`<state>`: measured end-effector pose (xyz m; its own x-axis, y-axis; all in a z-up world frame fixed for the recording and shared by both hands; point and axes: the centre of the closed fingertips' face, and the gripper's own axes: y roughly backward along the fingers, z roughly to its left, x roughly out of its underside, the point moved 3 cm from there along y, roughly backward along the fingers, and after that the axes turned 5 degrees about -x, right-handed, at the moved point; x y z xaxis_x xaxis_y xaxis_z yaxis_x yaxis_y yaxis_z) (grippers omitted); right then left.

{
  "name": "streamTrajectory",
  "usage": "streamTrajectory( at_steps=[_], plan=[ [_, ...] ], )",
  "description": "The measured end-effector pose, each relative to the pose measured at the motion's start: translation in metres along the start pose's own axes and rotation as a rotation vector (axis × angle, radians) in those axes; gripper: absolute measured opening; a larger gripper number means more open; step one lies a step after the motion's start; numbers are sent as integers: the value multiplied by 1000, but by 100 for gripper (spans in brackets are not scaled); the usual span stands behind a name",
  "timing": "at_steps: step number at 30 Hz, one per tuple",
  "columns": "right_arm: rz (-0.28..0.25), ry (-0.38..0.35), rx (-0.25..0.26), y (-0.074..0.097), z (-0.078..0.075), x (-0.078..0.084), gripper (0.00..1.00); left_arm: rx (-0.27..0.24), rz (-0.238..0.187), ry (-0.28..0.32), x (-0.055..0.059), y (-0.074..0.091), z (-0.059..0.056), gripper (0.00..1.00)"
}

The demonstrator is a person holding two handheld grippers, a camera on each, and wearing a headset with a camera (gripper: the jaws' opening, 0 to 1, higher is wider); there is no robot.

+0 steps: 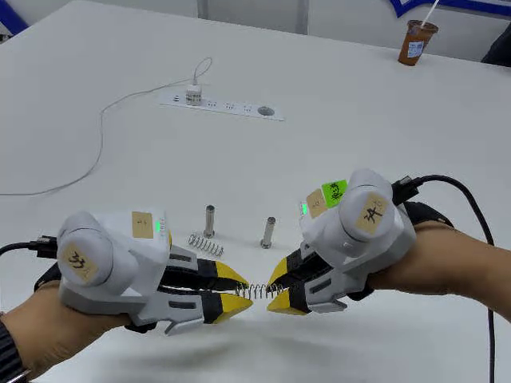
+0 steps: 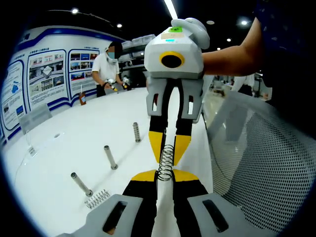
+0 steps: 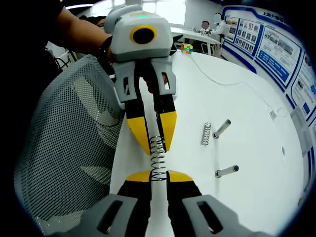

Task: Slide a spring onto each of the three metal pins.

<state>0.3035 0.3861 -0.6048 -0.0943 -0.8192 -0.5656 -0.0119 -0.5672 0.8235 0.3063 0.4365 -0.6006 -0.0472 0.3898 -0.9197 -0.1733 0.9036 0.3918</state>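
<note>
A small steel spring point(image 1: 257, 290) hangs level between my two grippers, just above the white table point(image 1: 343, 120). My left gripper point(image 1: 235, 297) is shut on one end and my right gripper point(image 1: 278, 289) is shut on the other, yellow tips facing each other. Behind them stand two bare metal pins point(image 1: 209, 221) point(image 1: 268, 232), with a loose spring point(image 1: 206, 244) lying beside the left one. In the left gripper view a third pin point(image 2: 136, 132) stands farther off and looks coiled, as if a spring sits on it. In the right gripper view the held spring point(image 3: 157, 157) runs between both pairs of jaws.
A white power strip point(image 1: 219, 104) with a plug and a trailing cable lies further back. A brown drink cup point(image 1: 417, 41) stands at the far right. A mesh chair back point(image 2: 266, 163) is close to the table's near edge. A person point(image 2: 106, 69) stands far behind.
</note>
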Motion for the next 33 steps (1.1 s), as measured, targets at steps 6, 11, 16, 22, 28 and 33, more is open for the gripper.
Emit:
streamTrajectory(
  at_steps=[6,11,16,22,28,33],
  plan=[
    [-41,-26,8,9,-1,-12,12,-2,8,23,5,-1,2,11],
    [-72,-34,10,13,-1,-25,12,-6,6,33,5,-1,3,11],
    [-82,-33,7,13,0,-34,12,-11,7,34,6,0,4,10],
    [-67,-29,-1,12,1,-39,12,-12,8,33,7,-1,3,10],
    [-48,-25,0,13,1,-40,12,-17,7,34,7,-3,3,10],
    [-32,-21,1,13,0,-40,12,-21,13,40,7,-5,3,11]
  ],
)
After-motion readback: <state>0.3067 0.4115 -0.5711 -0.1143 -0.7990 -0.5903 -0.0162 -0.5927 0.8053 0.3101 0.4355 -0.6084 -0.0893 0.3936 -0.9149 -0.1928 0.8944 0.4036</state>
